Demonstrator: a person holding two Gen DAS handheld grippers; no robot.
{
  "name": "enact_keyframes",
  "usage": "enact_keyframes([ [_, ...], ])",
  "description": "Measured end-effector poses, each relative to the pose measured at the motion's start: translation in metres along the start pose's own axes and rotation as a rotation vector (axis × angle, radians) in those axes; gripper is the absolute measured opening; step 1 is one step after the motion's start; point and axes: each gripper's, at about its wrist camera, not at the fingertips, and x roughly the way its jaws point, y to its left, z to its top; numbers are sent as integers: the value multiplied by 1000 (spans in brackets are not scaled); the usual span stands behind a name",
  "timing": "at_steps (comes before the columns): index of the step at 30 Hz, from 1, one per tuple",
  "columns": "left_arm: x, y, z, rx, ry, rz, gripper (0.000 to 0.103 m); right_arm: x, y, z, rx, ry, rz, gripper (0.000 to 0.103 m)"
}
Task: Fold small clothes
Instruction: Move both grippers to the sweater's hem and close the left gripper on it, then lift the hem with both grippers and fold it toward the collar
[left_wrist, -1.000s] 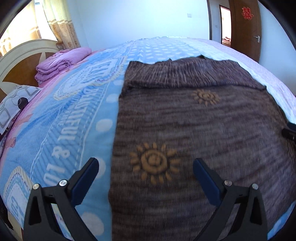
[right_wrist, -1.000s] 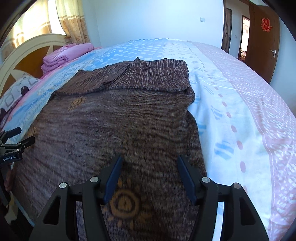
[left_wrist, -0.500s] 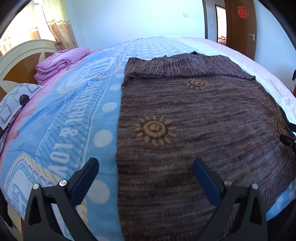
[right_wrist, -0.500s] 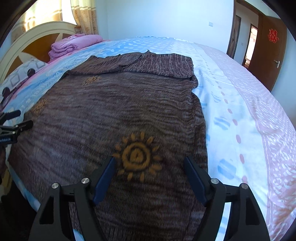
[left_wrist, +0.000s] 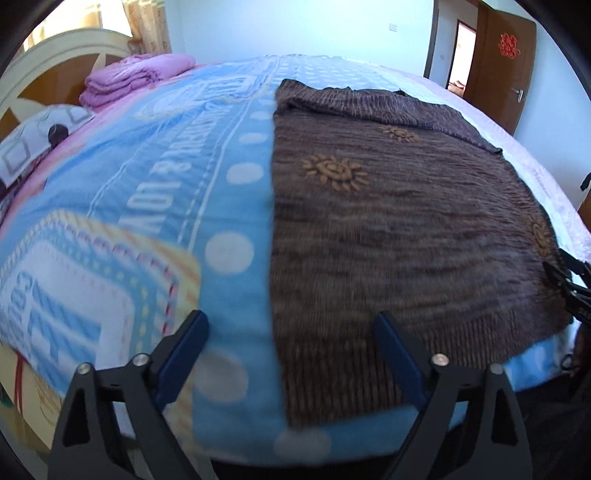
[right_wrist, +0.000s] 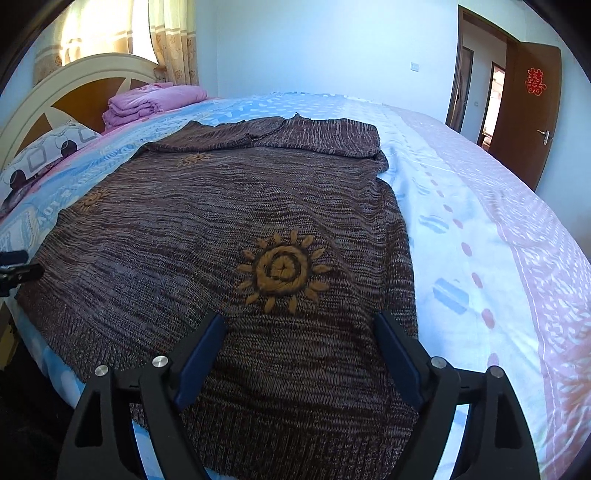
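A brown knit sweater with orange sun motifs lies flat on the bed, its sleeves folded across the far end; it also fills the right wrist view. My left gripper is open and empty above the sweater's near left hem corner and the blanket. My right gripper is open and empty above the sweater's near right hem, below a sun motif. Each gripper shows at the other view's edge: the right gripper and the left gripper.
A blue patterned blanket covers the left of the bed, a white and pink sheet the right. Folded pink bedding and a pillow lie by the headboard. A brown door stands at the right.
Both grippers have drawn back toward the near edge of the bed, so the sweater's hem and the bed's edge now show. Both stay open and empty.
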Motion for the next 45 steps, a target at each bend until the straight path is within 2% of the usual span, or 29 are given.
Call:
enact_keyframes([
  [4, -9, 5, -10, -49, 19, -81, 75, -1, 0, -2, 3, -7, 1, 84],
  [8, -11, 0, -13, -46, 28, -112, 47, -4, 0, -4, 1, -8, 7, 84],
  [10, -11, -4, -14, -33, 31, -120, 42, -5, -1, -4, 1, -4, 16, 84],
  [13, -9, -4, -15, -32, 32, -128, 27, -11, -9, -4, 26, 3, 39, 84],
  [14, -9, -5, -14, -34, 33, -136, 14, -13, -12, -4, 41, 5, 43, 84],
  [15, -9, -4, -14, -34, 35, -149, 11, -16, -17, -5, 61, 7, 47, 84],
  [20, -21, 7, -3, -49, 1, -176, 9, -36, -45, -11, 135, 17, 61, 84],
  [24, -25, 14, 1, -64, -14, -207, 9, -48, -56, -25, 159, 57, 85, 83],
  [26, -21, 10, -1, -53, -3, -206, 9, -49, -57, -32, 170, 83, 109, 77],
  [28, -12, 8, -5, -52, 28, -205, 9, -46, -57, -37, 176, 110, 138, 63],
  [30, -7, 9, -8, -63, 46, -211, 9, -40, -56, -43, 186, 149, 150, 61],
  [32, -7, 10, -8, -61, 42, -210, 9, -40, -52, -46, 163, 152, 134, 58],
  [33, -7, 9, -9, -59, 40, -211, 9, -41, -50, -47, 153, 151, 123, 44],
  [34, -7, 9, -10, -55, 38, -210, 9, -42, -50, -47, 152, 150, 124, 27],
  [36, -8, 8, -9, -49, 36, -210, 9, -42, -53, -49, 172, 151, 177, 11],
  [39, -15, 13, -5, -49, 20, -232, 8, -46, -57, -51, 189, 148, 235, 7],
  [42, -31, 18, 3, -45, -37, -251, 8, -65, -69, -49, 235, 79, 302, 6],
  [45, -33, 17, 4, -29, -46, -235, 8, -78, -75, -48, 244, 33, 309, 6],
])
